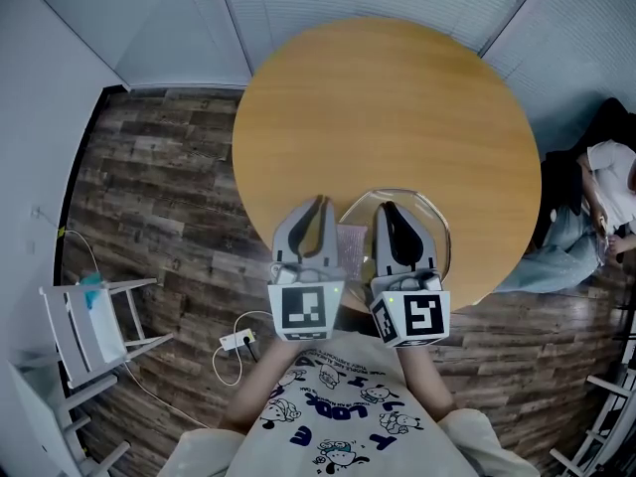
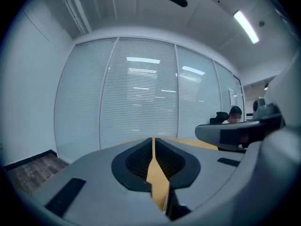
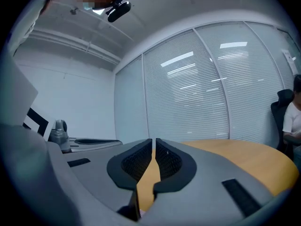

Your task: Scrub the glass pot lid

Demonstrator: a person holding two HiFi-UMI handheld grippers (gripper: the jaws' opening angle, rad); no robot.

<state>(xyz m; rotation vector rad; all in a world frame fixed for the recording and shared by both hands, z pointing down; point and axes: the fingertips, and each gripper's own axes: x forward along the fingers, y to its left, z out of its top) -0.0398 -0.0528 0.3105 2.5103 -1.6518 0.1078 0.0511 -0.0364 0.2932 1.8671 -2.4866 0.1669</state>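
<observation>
Closest to the person, the left gripper [image 1: 318,207] and the right gripper [image 1: 389,212] are pointing forward side by side. Each has its jaws drawn almost together with nothing between them. Just beneath the right one, the glass lid [image 1: 430,229] is lying flat near the front edge of the round bench [image 1: 388,97], with a pale pad [image 1: 354,238] beside it. The lid is probably stiff, slippery and breakable, so the rim is looking like the safest hold. Its knob is hidden.

Cool, even indoor light, long white ceiling strip lamp [image 2: 246,26] glowing, bright reflections streaking the pale slatted glass wall [image 2: 141,93], soft sheen on the round tan wooden table [image 1: 397,117], strong fisheye bending, dark vignetted corners, soft near foreground.
</observation>
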